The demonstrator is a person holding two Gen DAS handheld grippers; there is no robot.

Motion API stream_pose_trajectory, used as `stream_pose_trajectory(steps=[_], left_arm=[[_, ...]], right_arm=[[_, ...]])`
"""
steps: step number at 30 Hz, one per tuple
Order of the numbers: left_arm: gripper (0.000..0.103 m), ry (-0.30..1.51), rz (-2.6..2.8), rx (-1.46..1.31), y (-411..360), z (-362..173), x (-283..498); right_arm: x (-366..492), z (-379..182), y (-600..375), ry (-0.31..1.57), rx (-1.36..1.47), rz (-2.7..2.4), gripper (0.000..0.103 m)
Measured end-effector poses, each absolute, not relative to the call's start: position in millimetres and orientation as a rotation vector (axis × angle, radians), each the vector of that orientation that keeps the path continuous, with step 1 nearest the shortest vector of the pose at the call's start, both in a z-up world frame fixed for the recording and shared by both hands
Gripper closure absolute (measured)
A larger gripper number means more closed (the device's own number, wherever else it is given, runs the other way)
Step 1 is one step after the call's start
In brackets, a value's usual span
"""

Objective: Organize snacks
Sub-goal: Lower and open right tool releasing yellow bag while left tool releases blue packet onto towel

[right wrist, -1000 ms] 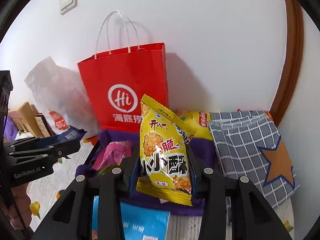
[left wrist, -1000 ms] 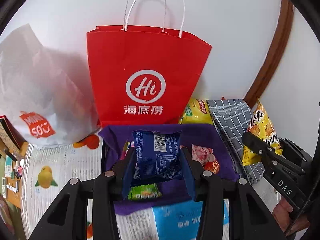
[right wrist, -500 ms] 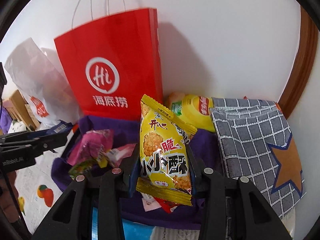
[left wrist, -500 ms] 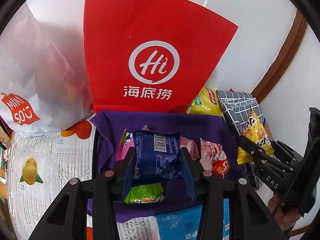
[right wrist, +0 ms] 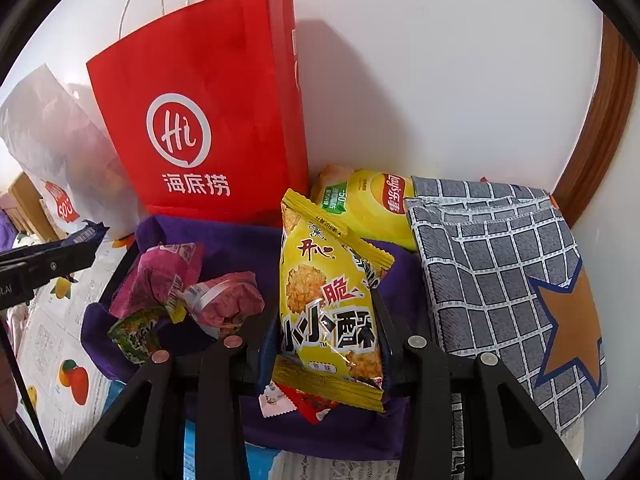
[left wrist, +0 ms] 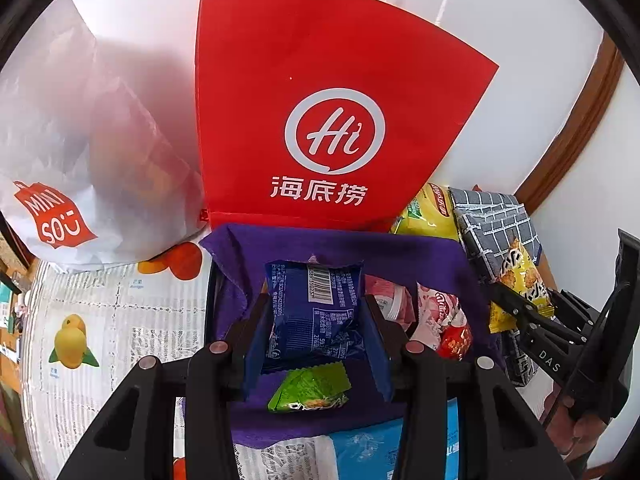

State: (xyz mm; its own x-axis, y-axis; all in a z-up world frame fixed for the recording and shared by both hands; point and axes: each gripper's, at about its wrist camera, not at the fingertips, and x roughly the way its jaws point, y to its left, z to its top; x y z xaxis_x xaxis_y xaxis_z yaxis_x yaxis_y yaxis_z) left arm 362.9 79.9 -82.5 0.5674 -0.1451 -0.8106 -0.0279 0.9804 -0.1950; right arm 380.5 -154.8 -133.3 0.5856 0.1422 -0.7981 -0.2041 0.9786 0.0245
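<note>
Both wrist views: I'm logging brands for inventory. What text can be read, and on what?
"Hi 海底捞": red paper bag.
"MINISO": white plastic bag.
"开心", "脆", "小小酥": yellow snack packet in the right tongs.
"乐事": yellow chip bag.
"DAS": right tongs' side, seen from the left wrist.
Blue packet in the left tongs: print too small to read.

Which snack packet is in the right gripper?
The yellow rice-cracker packet, pinched upright in the right gripper. The blue barcoded packet is in the left gripper; the pink and green ones lie in the purple-lined tray.
</note>
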Motion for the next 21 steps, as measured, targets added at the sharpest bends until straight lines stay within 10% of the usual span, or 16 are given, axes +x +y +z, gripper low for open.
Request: stream_pose_trajectory(steps=[21], left_arm=[[0.061, 0.998, -0.025, -0.177, 86, -95, 368]], right_arm=[[388, -149, -154, 0.972, -0.097, 0.211, 0.063]])
